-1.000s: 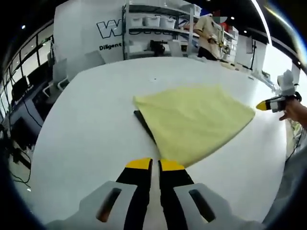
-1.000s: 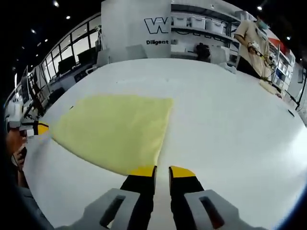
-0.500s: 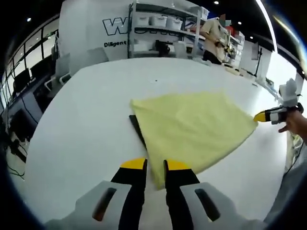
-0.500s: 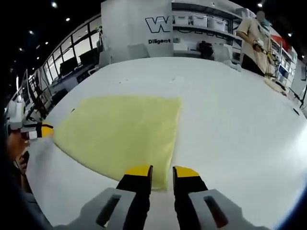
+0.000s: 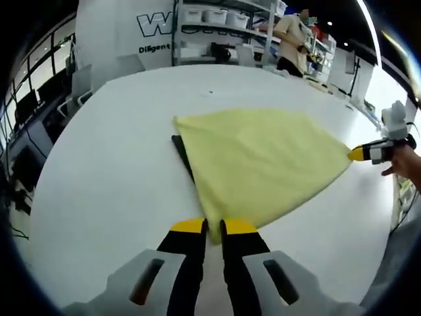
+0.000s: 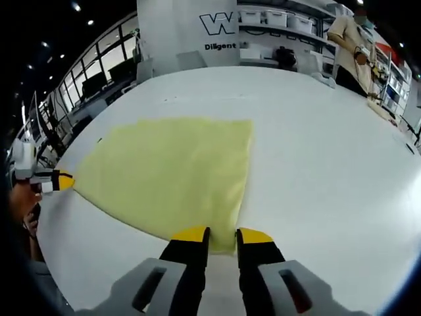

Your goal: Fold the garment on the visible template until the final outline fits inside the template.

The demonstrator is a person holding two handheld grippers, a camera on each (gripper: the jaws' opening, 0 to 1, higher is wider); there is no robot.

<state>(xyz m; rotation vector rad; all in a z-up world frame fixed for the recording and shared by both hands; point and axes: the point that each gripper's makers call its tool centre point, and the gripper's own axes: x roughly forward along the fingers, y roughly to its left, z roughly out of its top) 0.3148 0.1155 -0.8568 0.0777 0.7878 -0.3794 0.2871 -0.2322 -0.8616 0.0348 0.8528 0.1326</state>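
A pale yellow garment [image 5: 263,164] lies folded flat on the white table [image 5: 105,178]. A thin black strip of the template [image 5: 180,150] shows along its left edge. My left gripper [image 5: 213,228] has its jaws drawn close on the garment's near corner. At the far right corner, the right gripper [image 5: 360,154] touches the cloth with its yellow tip. In the right gripper view the garment [image 6: 171,171] spreads ahead and to the left. My right gripper [image 6: 223,236] stands open with the near corner lying between its jaws. The left gripper [image 6: 58,180] sits at the cloth's left corner.
The round white table [image 6: 329,171] stretches wide past the cloth. A person [image 5: 292,38] stands by storage shelves [image 5: 217,26] beyond the far edge. Desks and monitors [image 5: 26,112] line the left side. A hand [image 5: 404,164] holds the right gripper.
The left jaws, wider apart half a second ago, have narrowed onto the garment's corner. The right gripper has moved forward so the cloth corner lies between its jaws.
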